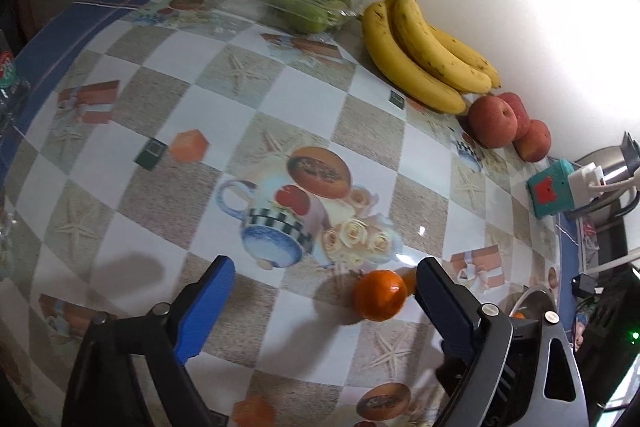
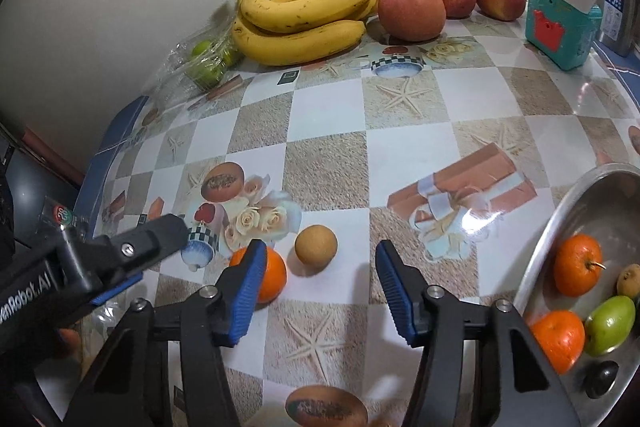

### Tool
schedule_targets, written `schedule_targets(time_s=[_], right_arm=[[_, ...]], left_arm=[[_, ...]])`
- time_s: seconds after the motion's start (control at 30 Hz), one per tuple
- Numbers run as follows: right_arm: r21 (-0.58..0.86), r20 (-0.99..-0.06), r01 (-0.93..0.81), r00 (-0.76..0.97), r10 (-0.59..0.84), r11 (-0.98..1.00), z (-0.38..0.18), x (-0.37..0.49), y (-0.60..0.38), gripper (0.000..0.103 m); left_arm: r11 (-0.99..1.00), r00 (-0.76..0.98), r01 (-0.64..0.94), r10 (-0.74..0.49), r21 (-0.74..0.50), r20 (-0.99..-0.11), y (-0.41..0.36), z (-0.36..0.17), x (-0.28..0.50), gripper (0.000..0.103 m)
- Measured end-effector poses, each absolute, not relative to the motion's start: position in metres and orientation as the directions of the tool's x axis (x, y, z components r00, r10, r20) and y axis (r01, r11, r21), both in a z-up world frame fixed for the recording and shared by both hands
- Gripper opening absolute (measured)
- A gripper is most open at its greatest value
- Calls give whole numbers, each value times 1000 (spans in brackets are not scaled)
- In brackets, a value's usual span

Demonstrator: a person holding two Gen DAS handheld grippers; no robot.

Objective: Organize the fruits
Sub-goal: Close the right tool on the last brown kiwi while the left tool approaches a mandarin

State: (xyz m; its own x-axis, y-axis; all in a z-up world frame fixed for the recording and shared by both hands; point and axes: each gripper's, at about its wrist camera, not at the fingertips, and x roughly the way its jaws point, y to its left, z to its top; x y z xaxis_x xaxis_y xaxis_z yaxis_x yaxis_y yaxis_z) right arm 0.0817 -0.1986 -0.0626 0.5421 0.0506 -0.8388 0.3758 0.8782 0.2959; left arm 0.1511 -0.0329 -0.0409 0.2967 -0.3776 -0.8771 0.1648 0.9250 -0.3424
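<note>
An orange [image 1: 380, 294] lies on the patterned tablecloth between the blue pads of my left gripper [image 1: 326, 263], close to its right finger; the jaws stand wide and do not press it. The right wrist view shows the same orange [image 2: 274, 277] partly behind my right gripper's left finger. A tan round fruit [image 2: 316, 247] sits just beyond the tips of my right gripper [image 2: 320, 261], which is open with nothing gripped. At the right edge a steel bowl [image 2: 568, 203] holds two oranges, a green fruit and other small fruits.
Along the white wall lie bananas [image 2: 300, 15], three red apples [image 2: 412, 11] and green fruits in a clear plastic bag [image 2: 204, 61]. A teal box with a white plug [image 2: 560, 23] stands at the back right. The table edge [image 2: 96, 167] drops off at the left.
</note>
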Motion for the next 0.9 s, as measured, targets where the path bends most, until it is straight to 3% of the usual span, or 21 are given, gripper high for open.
schedule_targets(time_s=[0.07,0.63,0.9], right_arm=[[300,-838,374,543,55,878,-64,84,-198,52],[341,-833,375,546,91,862,-77,91,-200,27],[358,-829,373,549,108,856,-77,89,-203,26]], left_arm=[[920,286,168,-388,-353,-876,-37,-44,151,88],[923,276,139,-383,-358,-882,-41,-54,153,88],[924,273,141,-382,-356,-883,-44,-54,152,88]])
